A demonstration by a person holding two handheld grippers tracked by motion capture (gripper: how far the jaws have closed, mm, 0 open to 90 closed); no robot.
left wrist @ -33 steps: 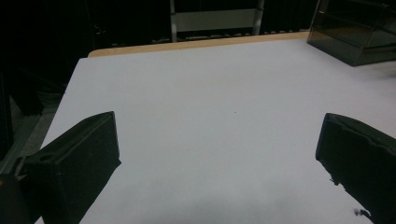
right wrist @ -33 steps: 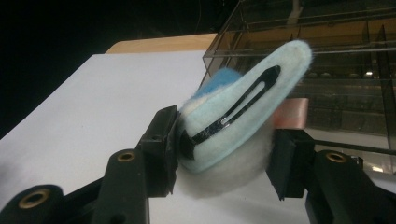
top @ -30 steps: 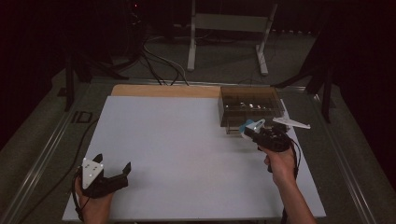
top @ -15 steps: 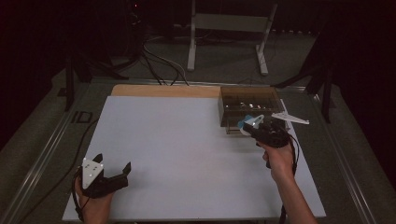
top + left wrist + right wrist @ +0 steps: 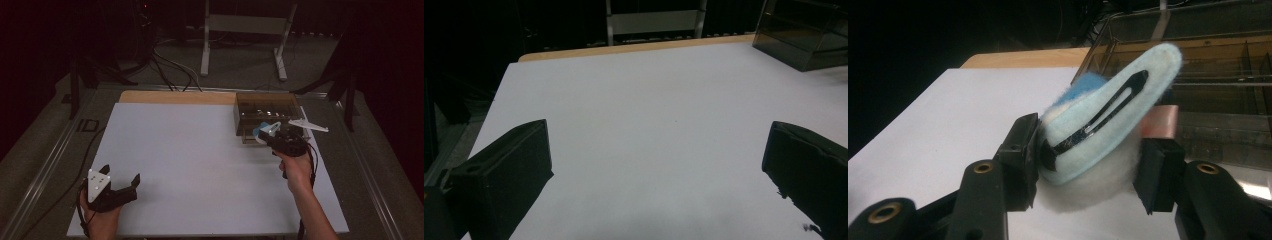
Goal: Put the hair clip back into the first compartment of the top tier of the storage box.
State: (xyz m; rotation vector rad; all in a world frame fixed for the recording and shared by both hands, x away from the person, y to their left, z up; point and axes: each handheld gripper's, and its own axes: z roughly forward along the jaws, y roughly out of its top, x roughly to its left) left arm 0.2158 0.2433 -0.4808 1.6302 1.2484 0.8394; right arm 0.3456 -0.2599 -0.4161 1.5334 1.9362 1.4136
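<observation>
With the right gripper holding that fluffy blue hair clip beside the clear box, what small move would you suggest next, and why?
Probably carry it a little farther forward over the clear box, then open. The right gripper is shut on the blue hair clip, and in the high view it sits at the box's near wall rather than above a compartment. The left gripper rests open, far off on the white table.

Dim light leaves the room around the table (image 5: 200, 165) near black, only the white tabletop reads pale and even with faint soft shadows, and the close fuzzy clip (image 5: 1098, 125) looks slightly soft.
</observation>
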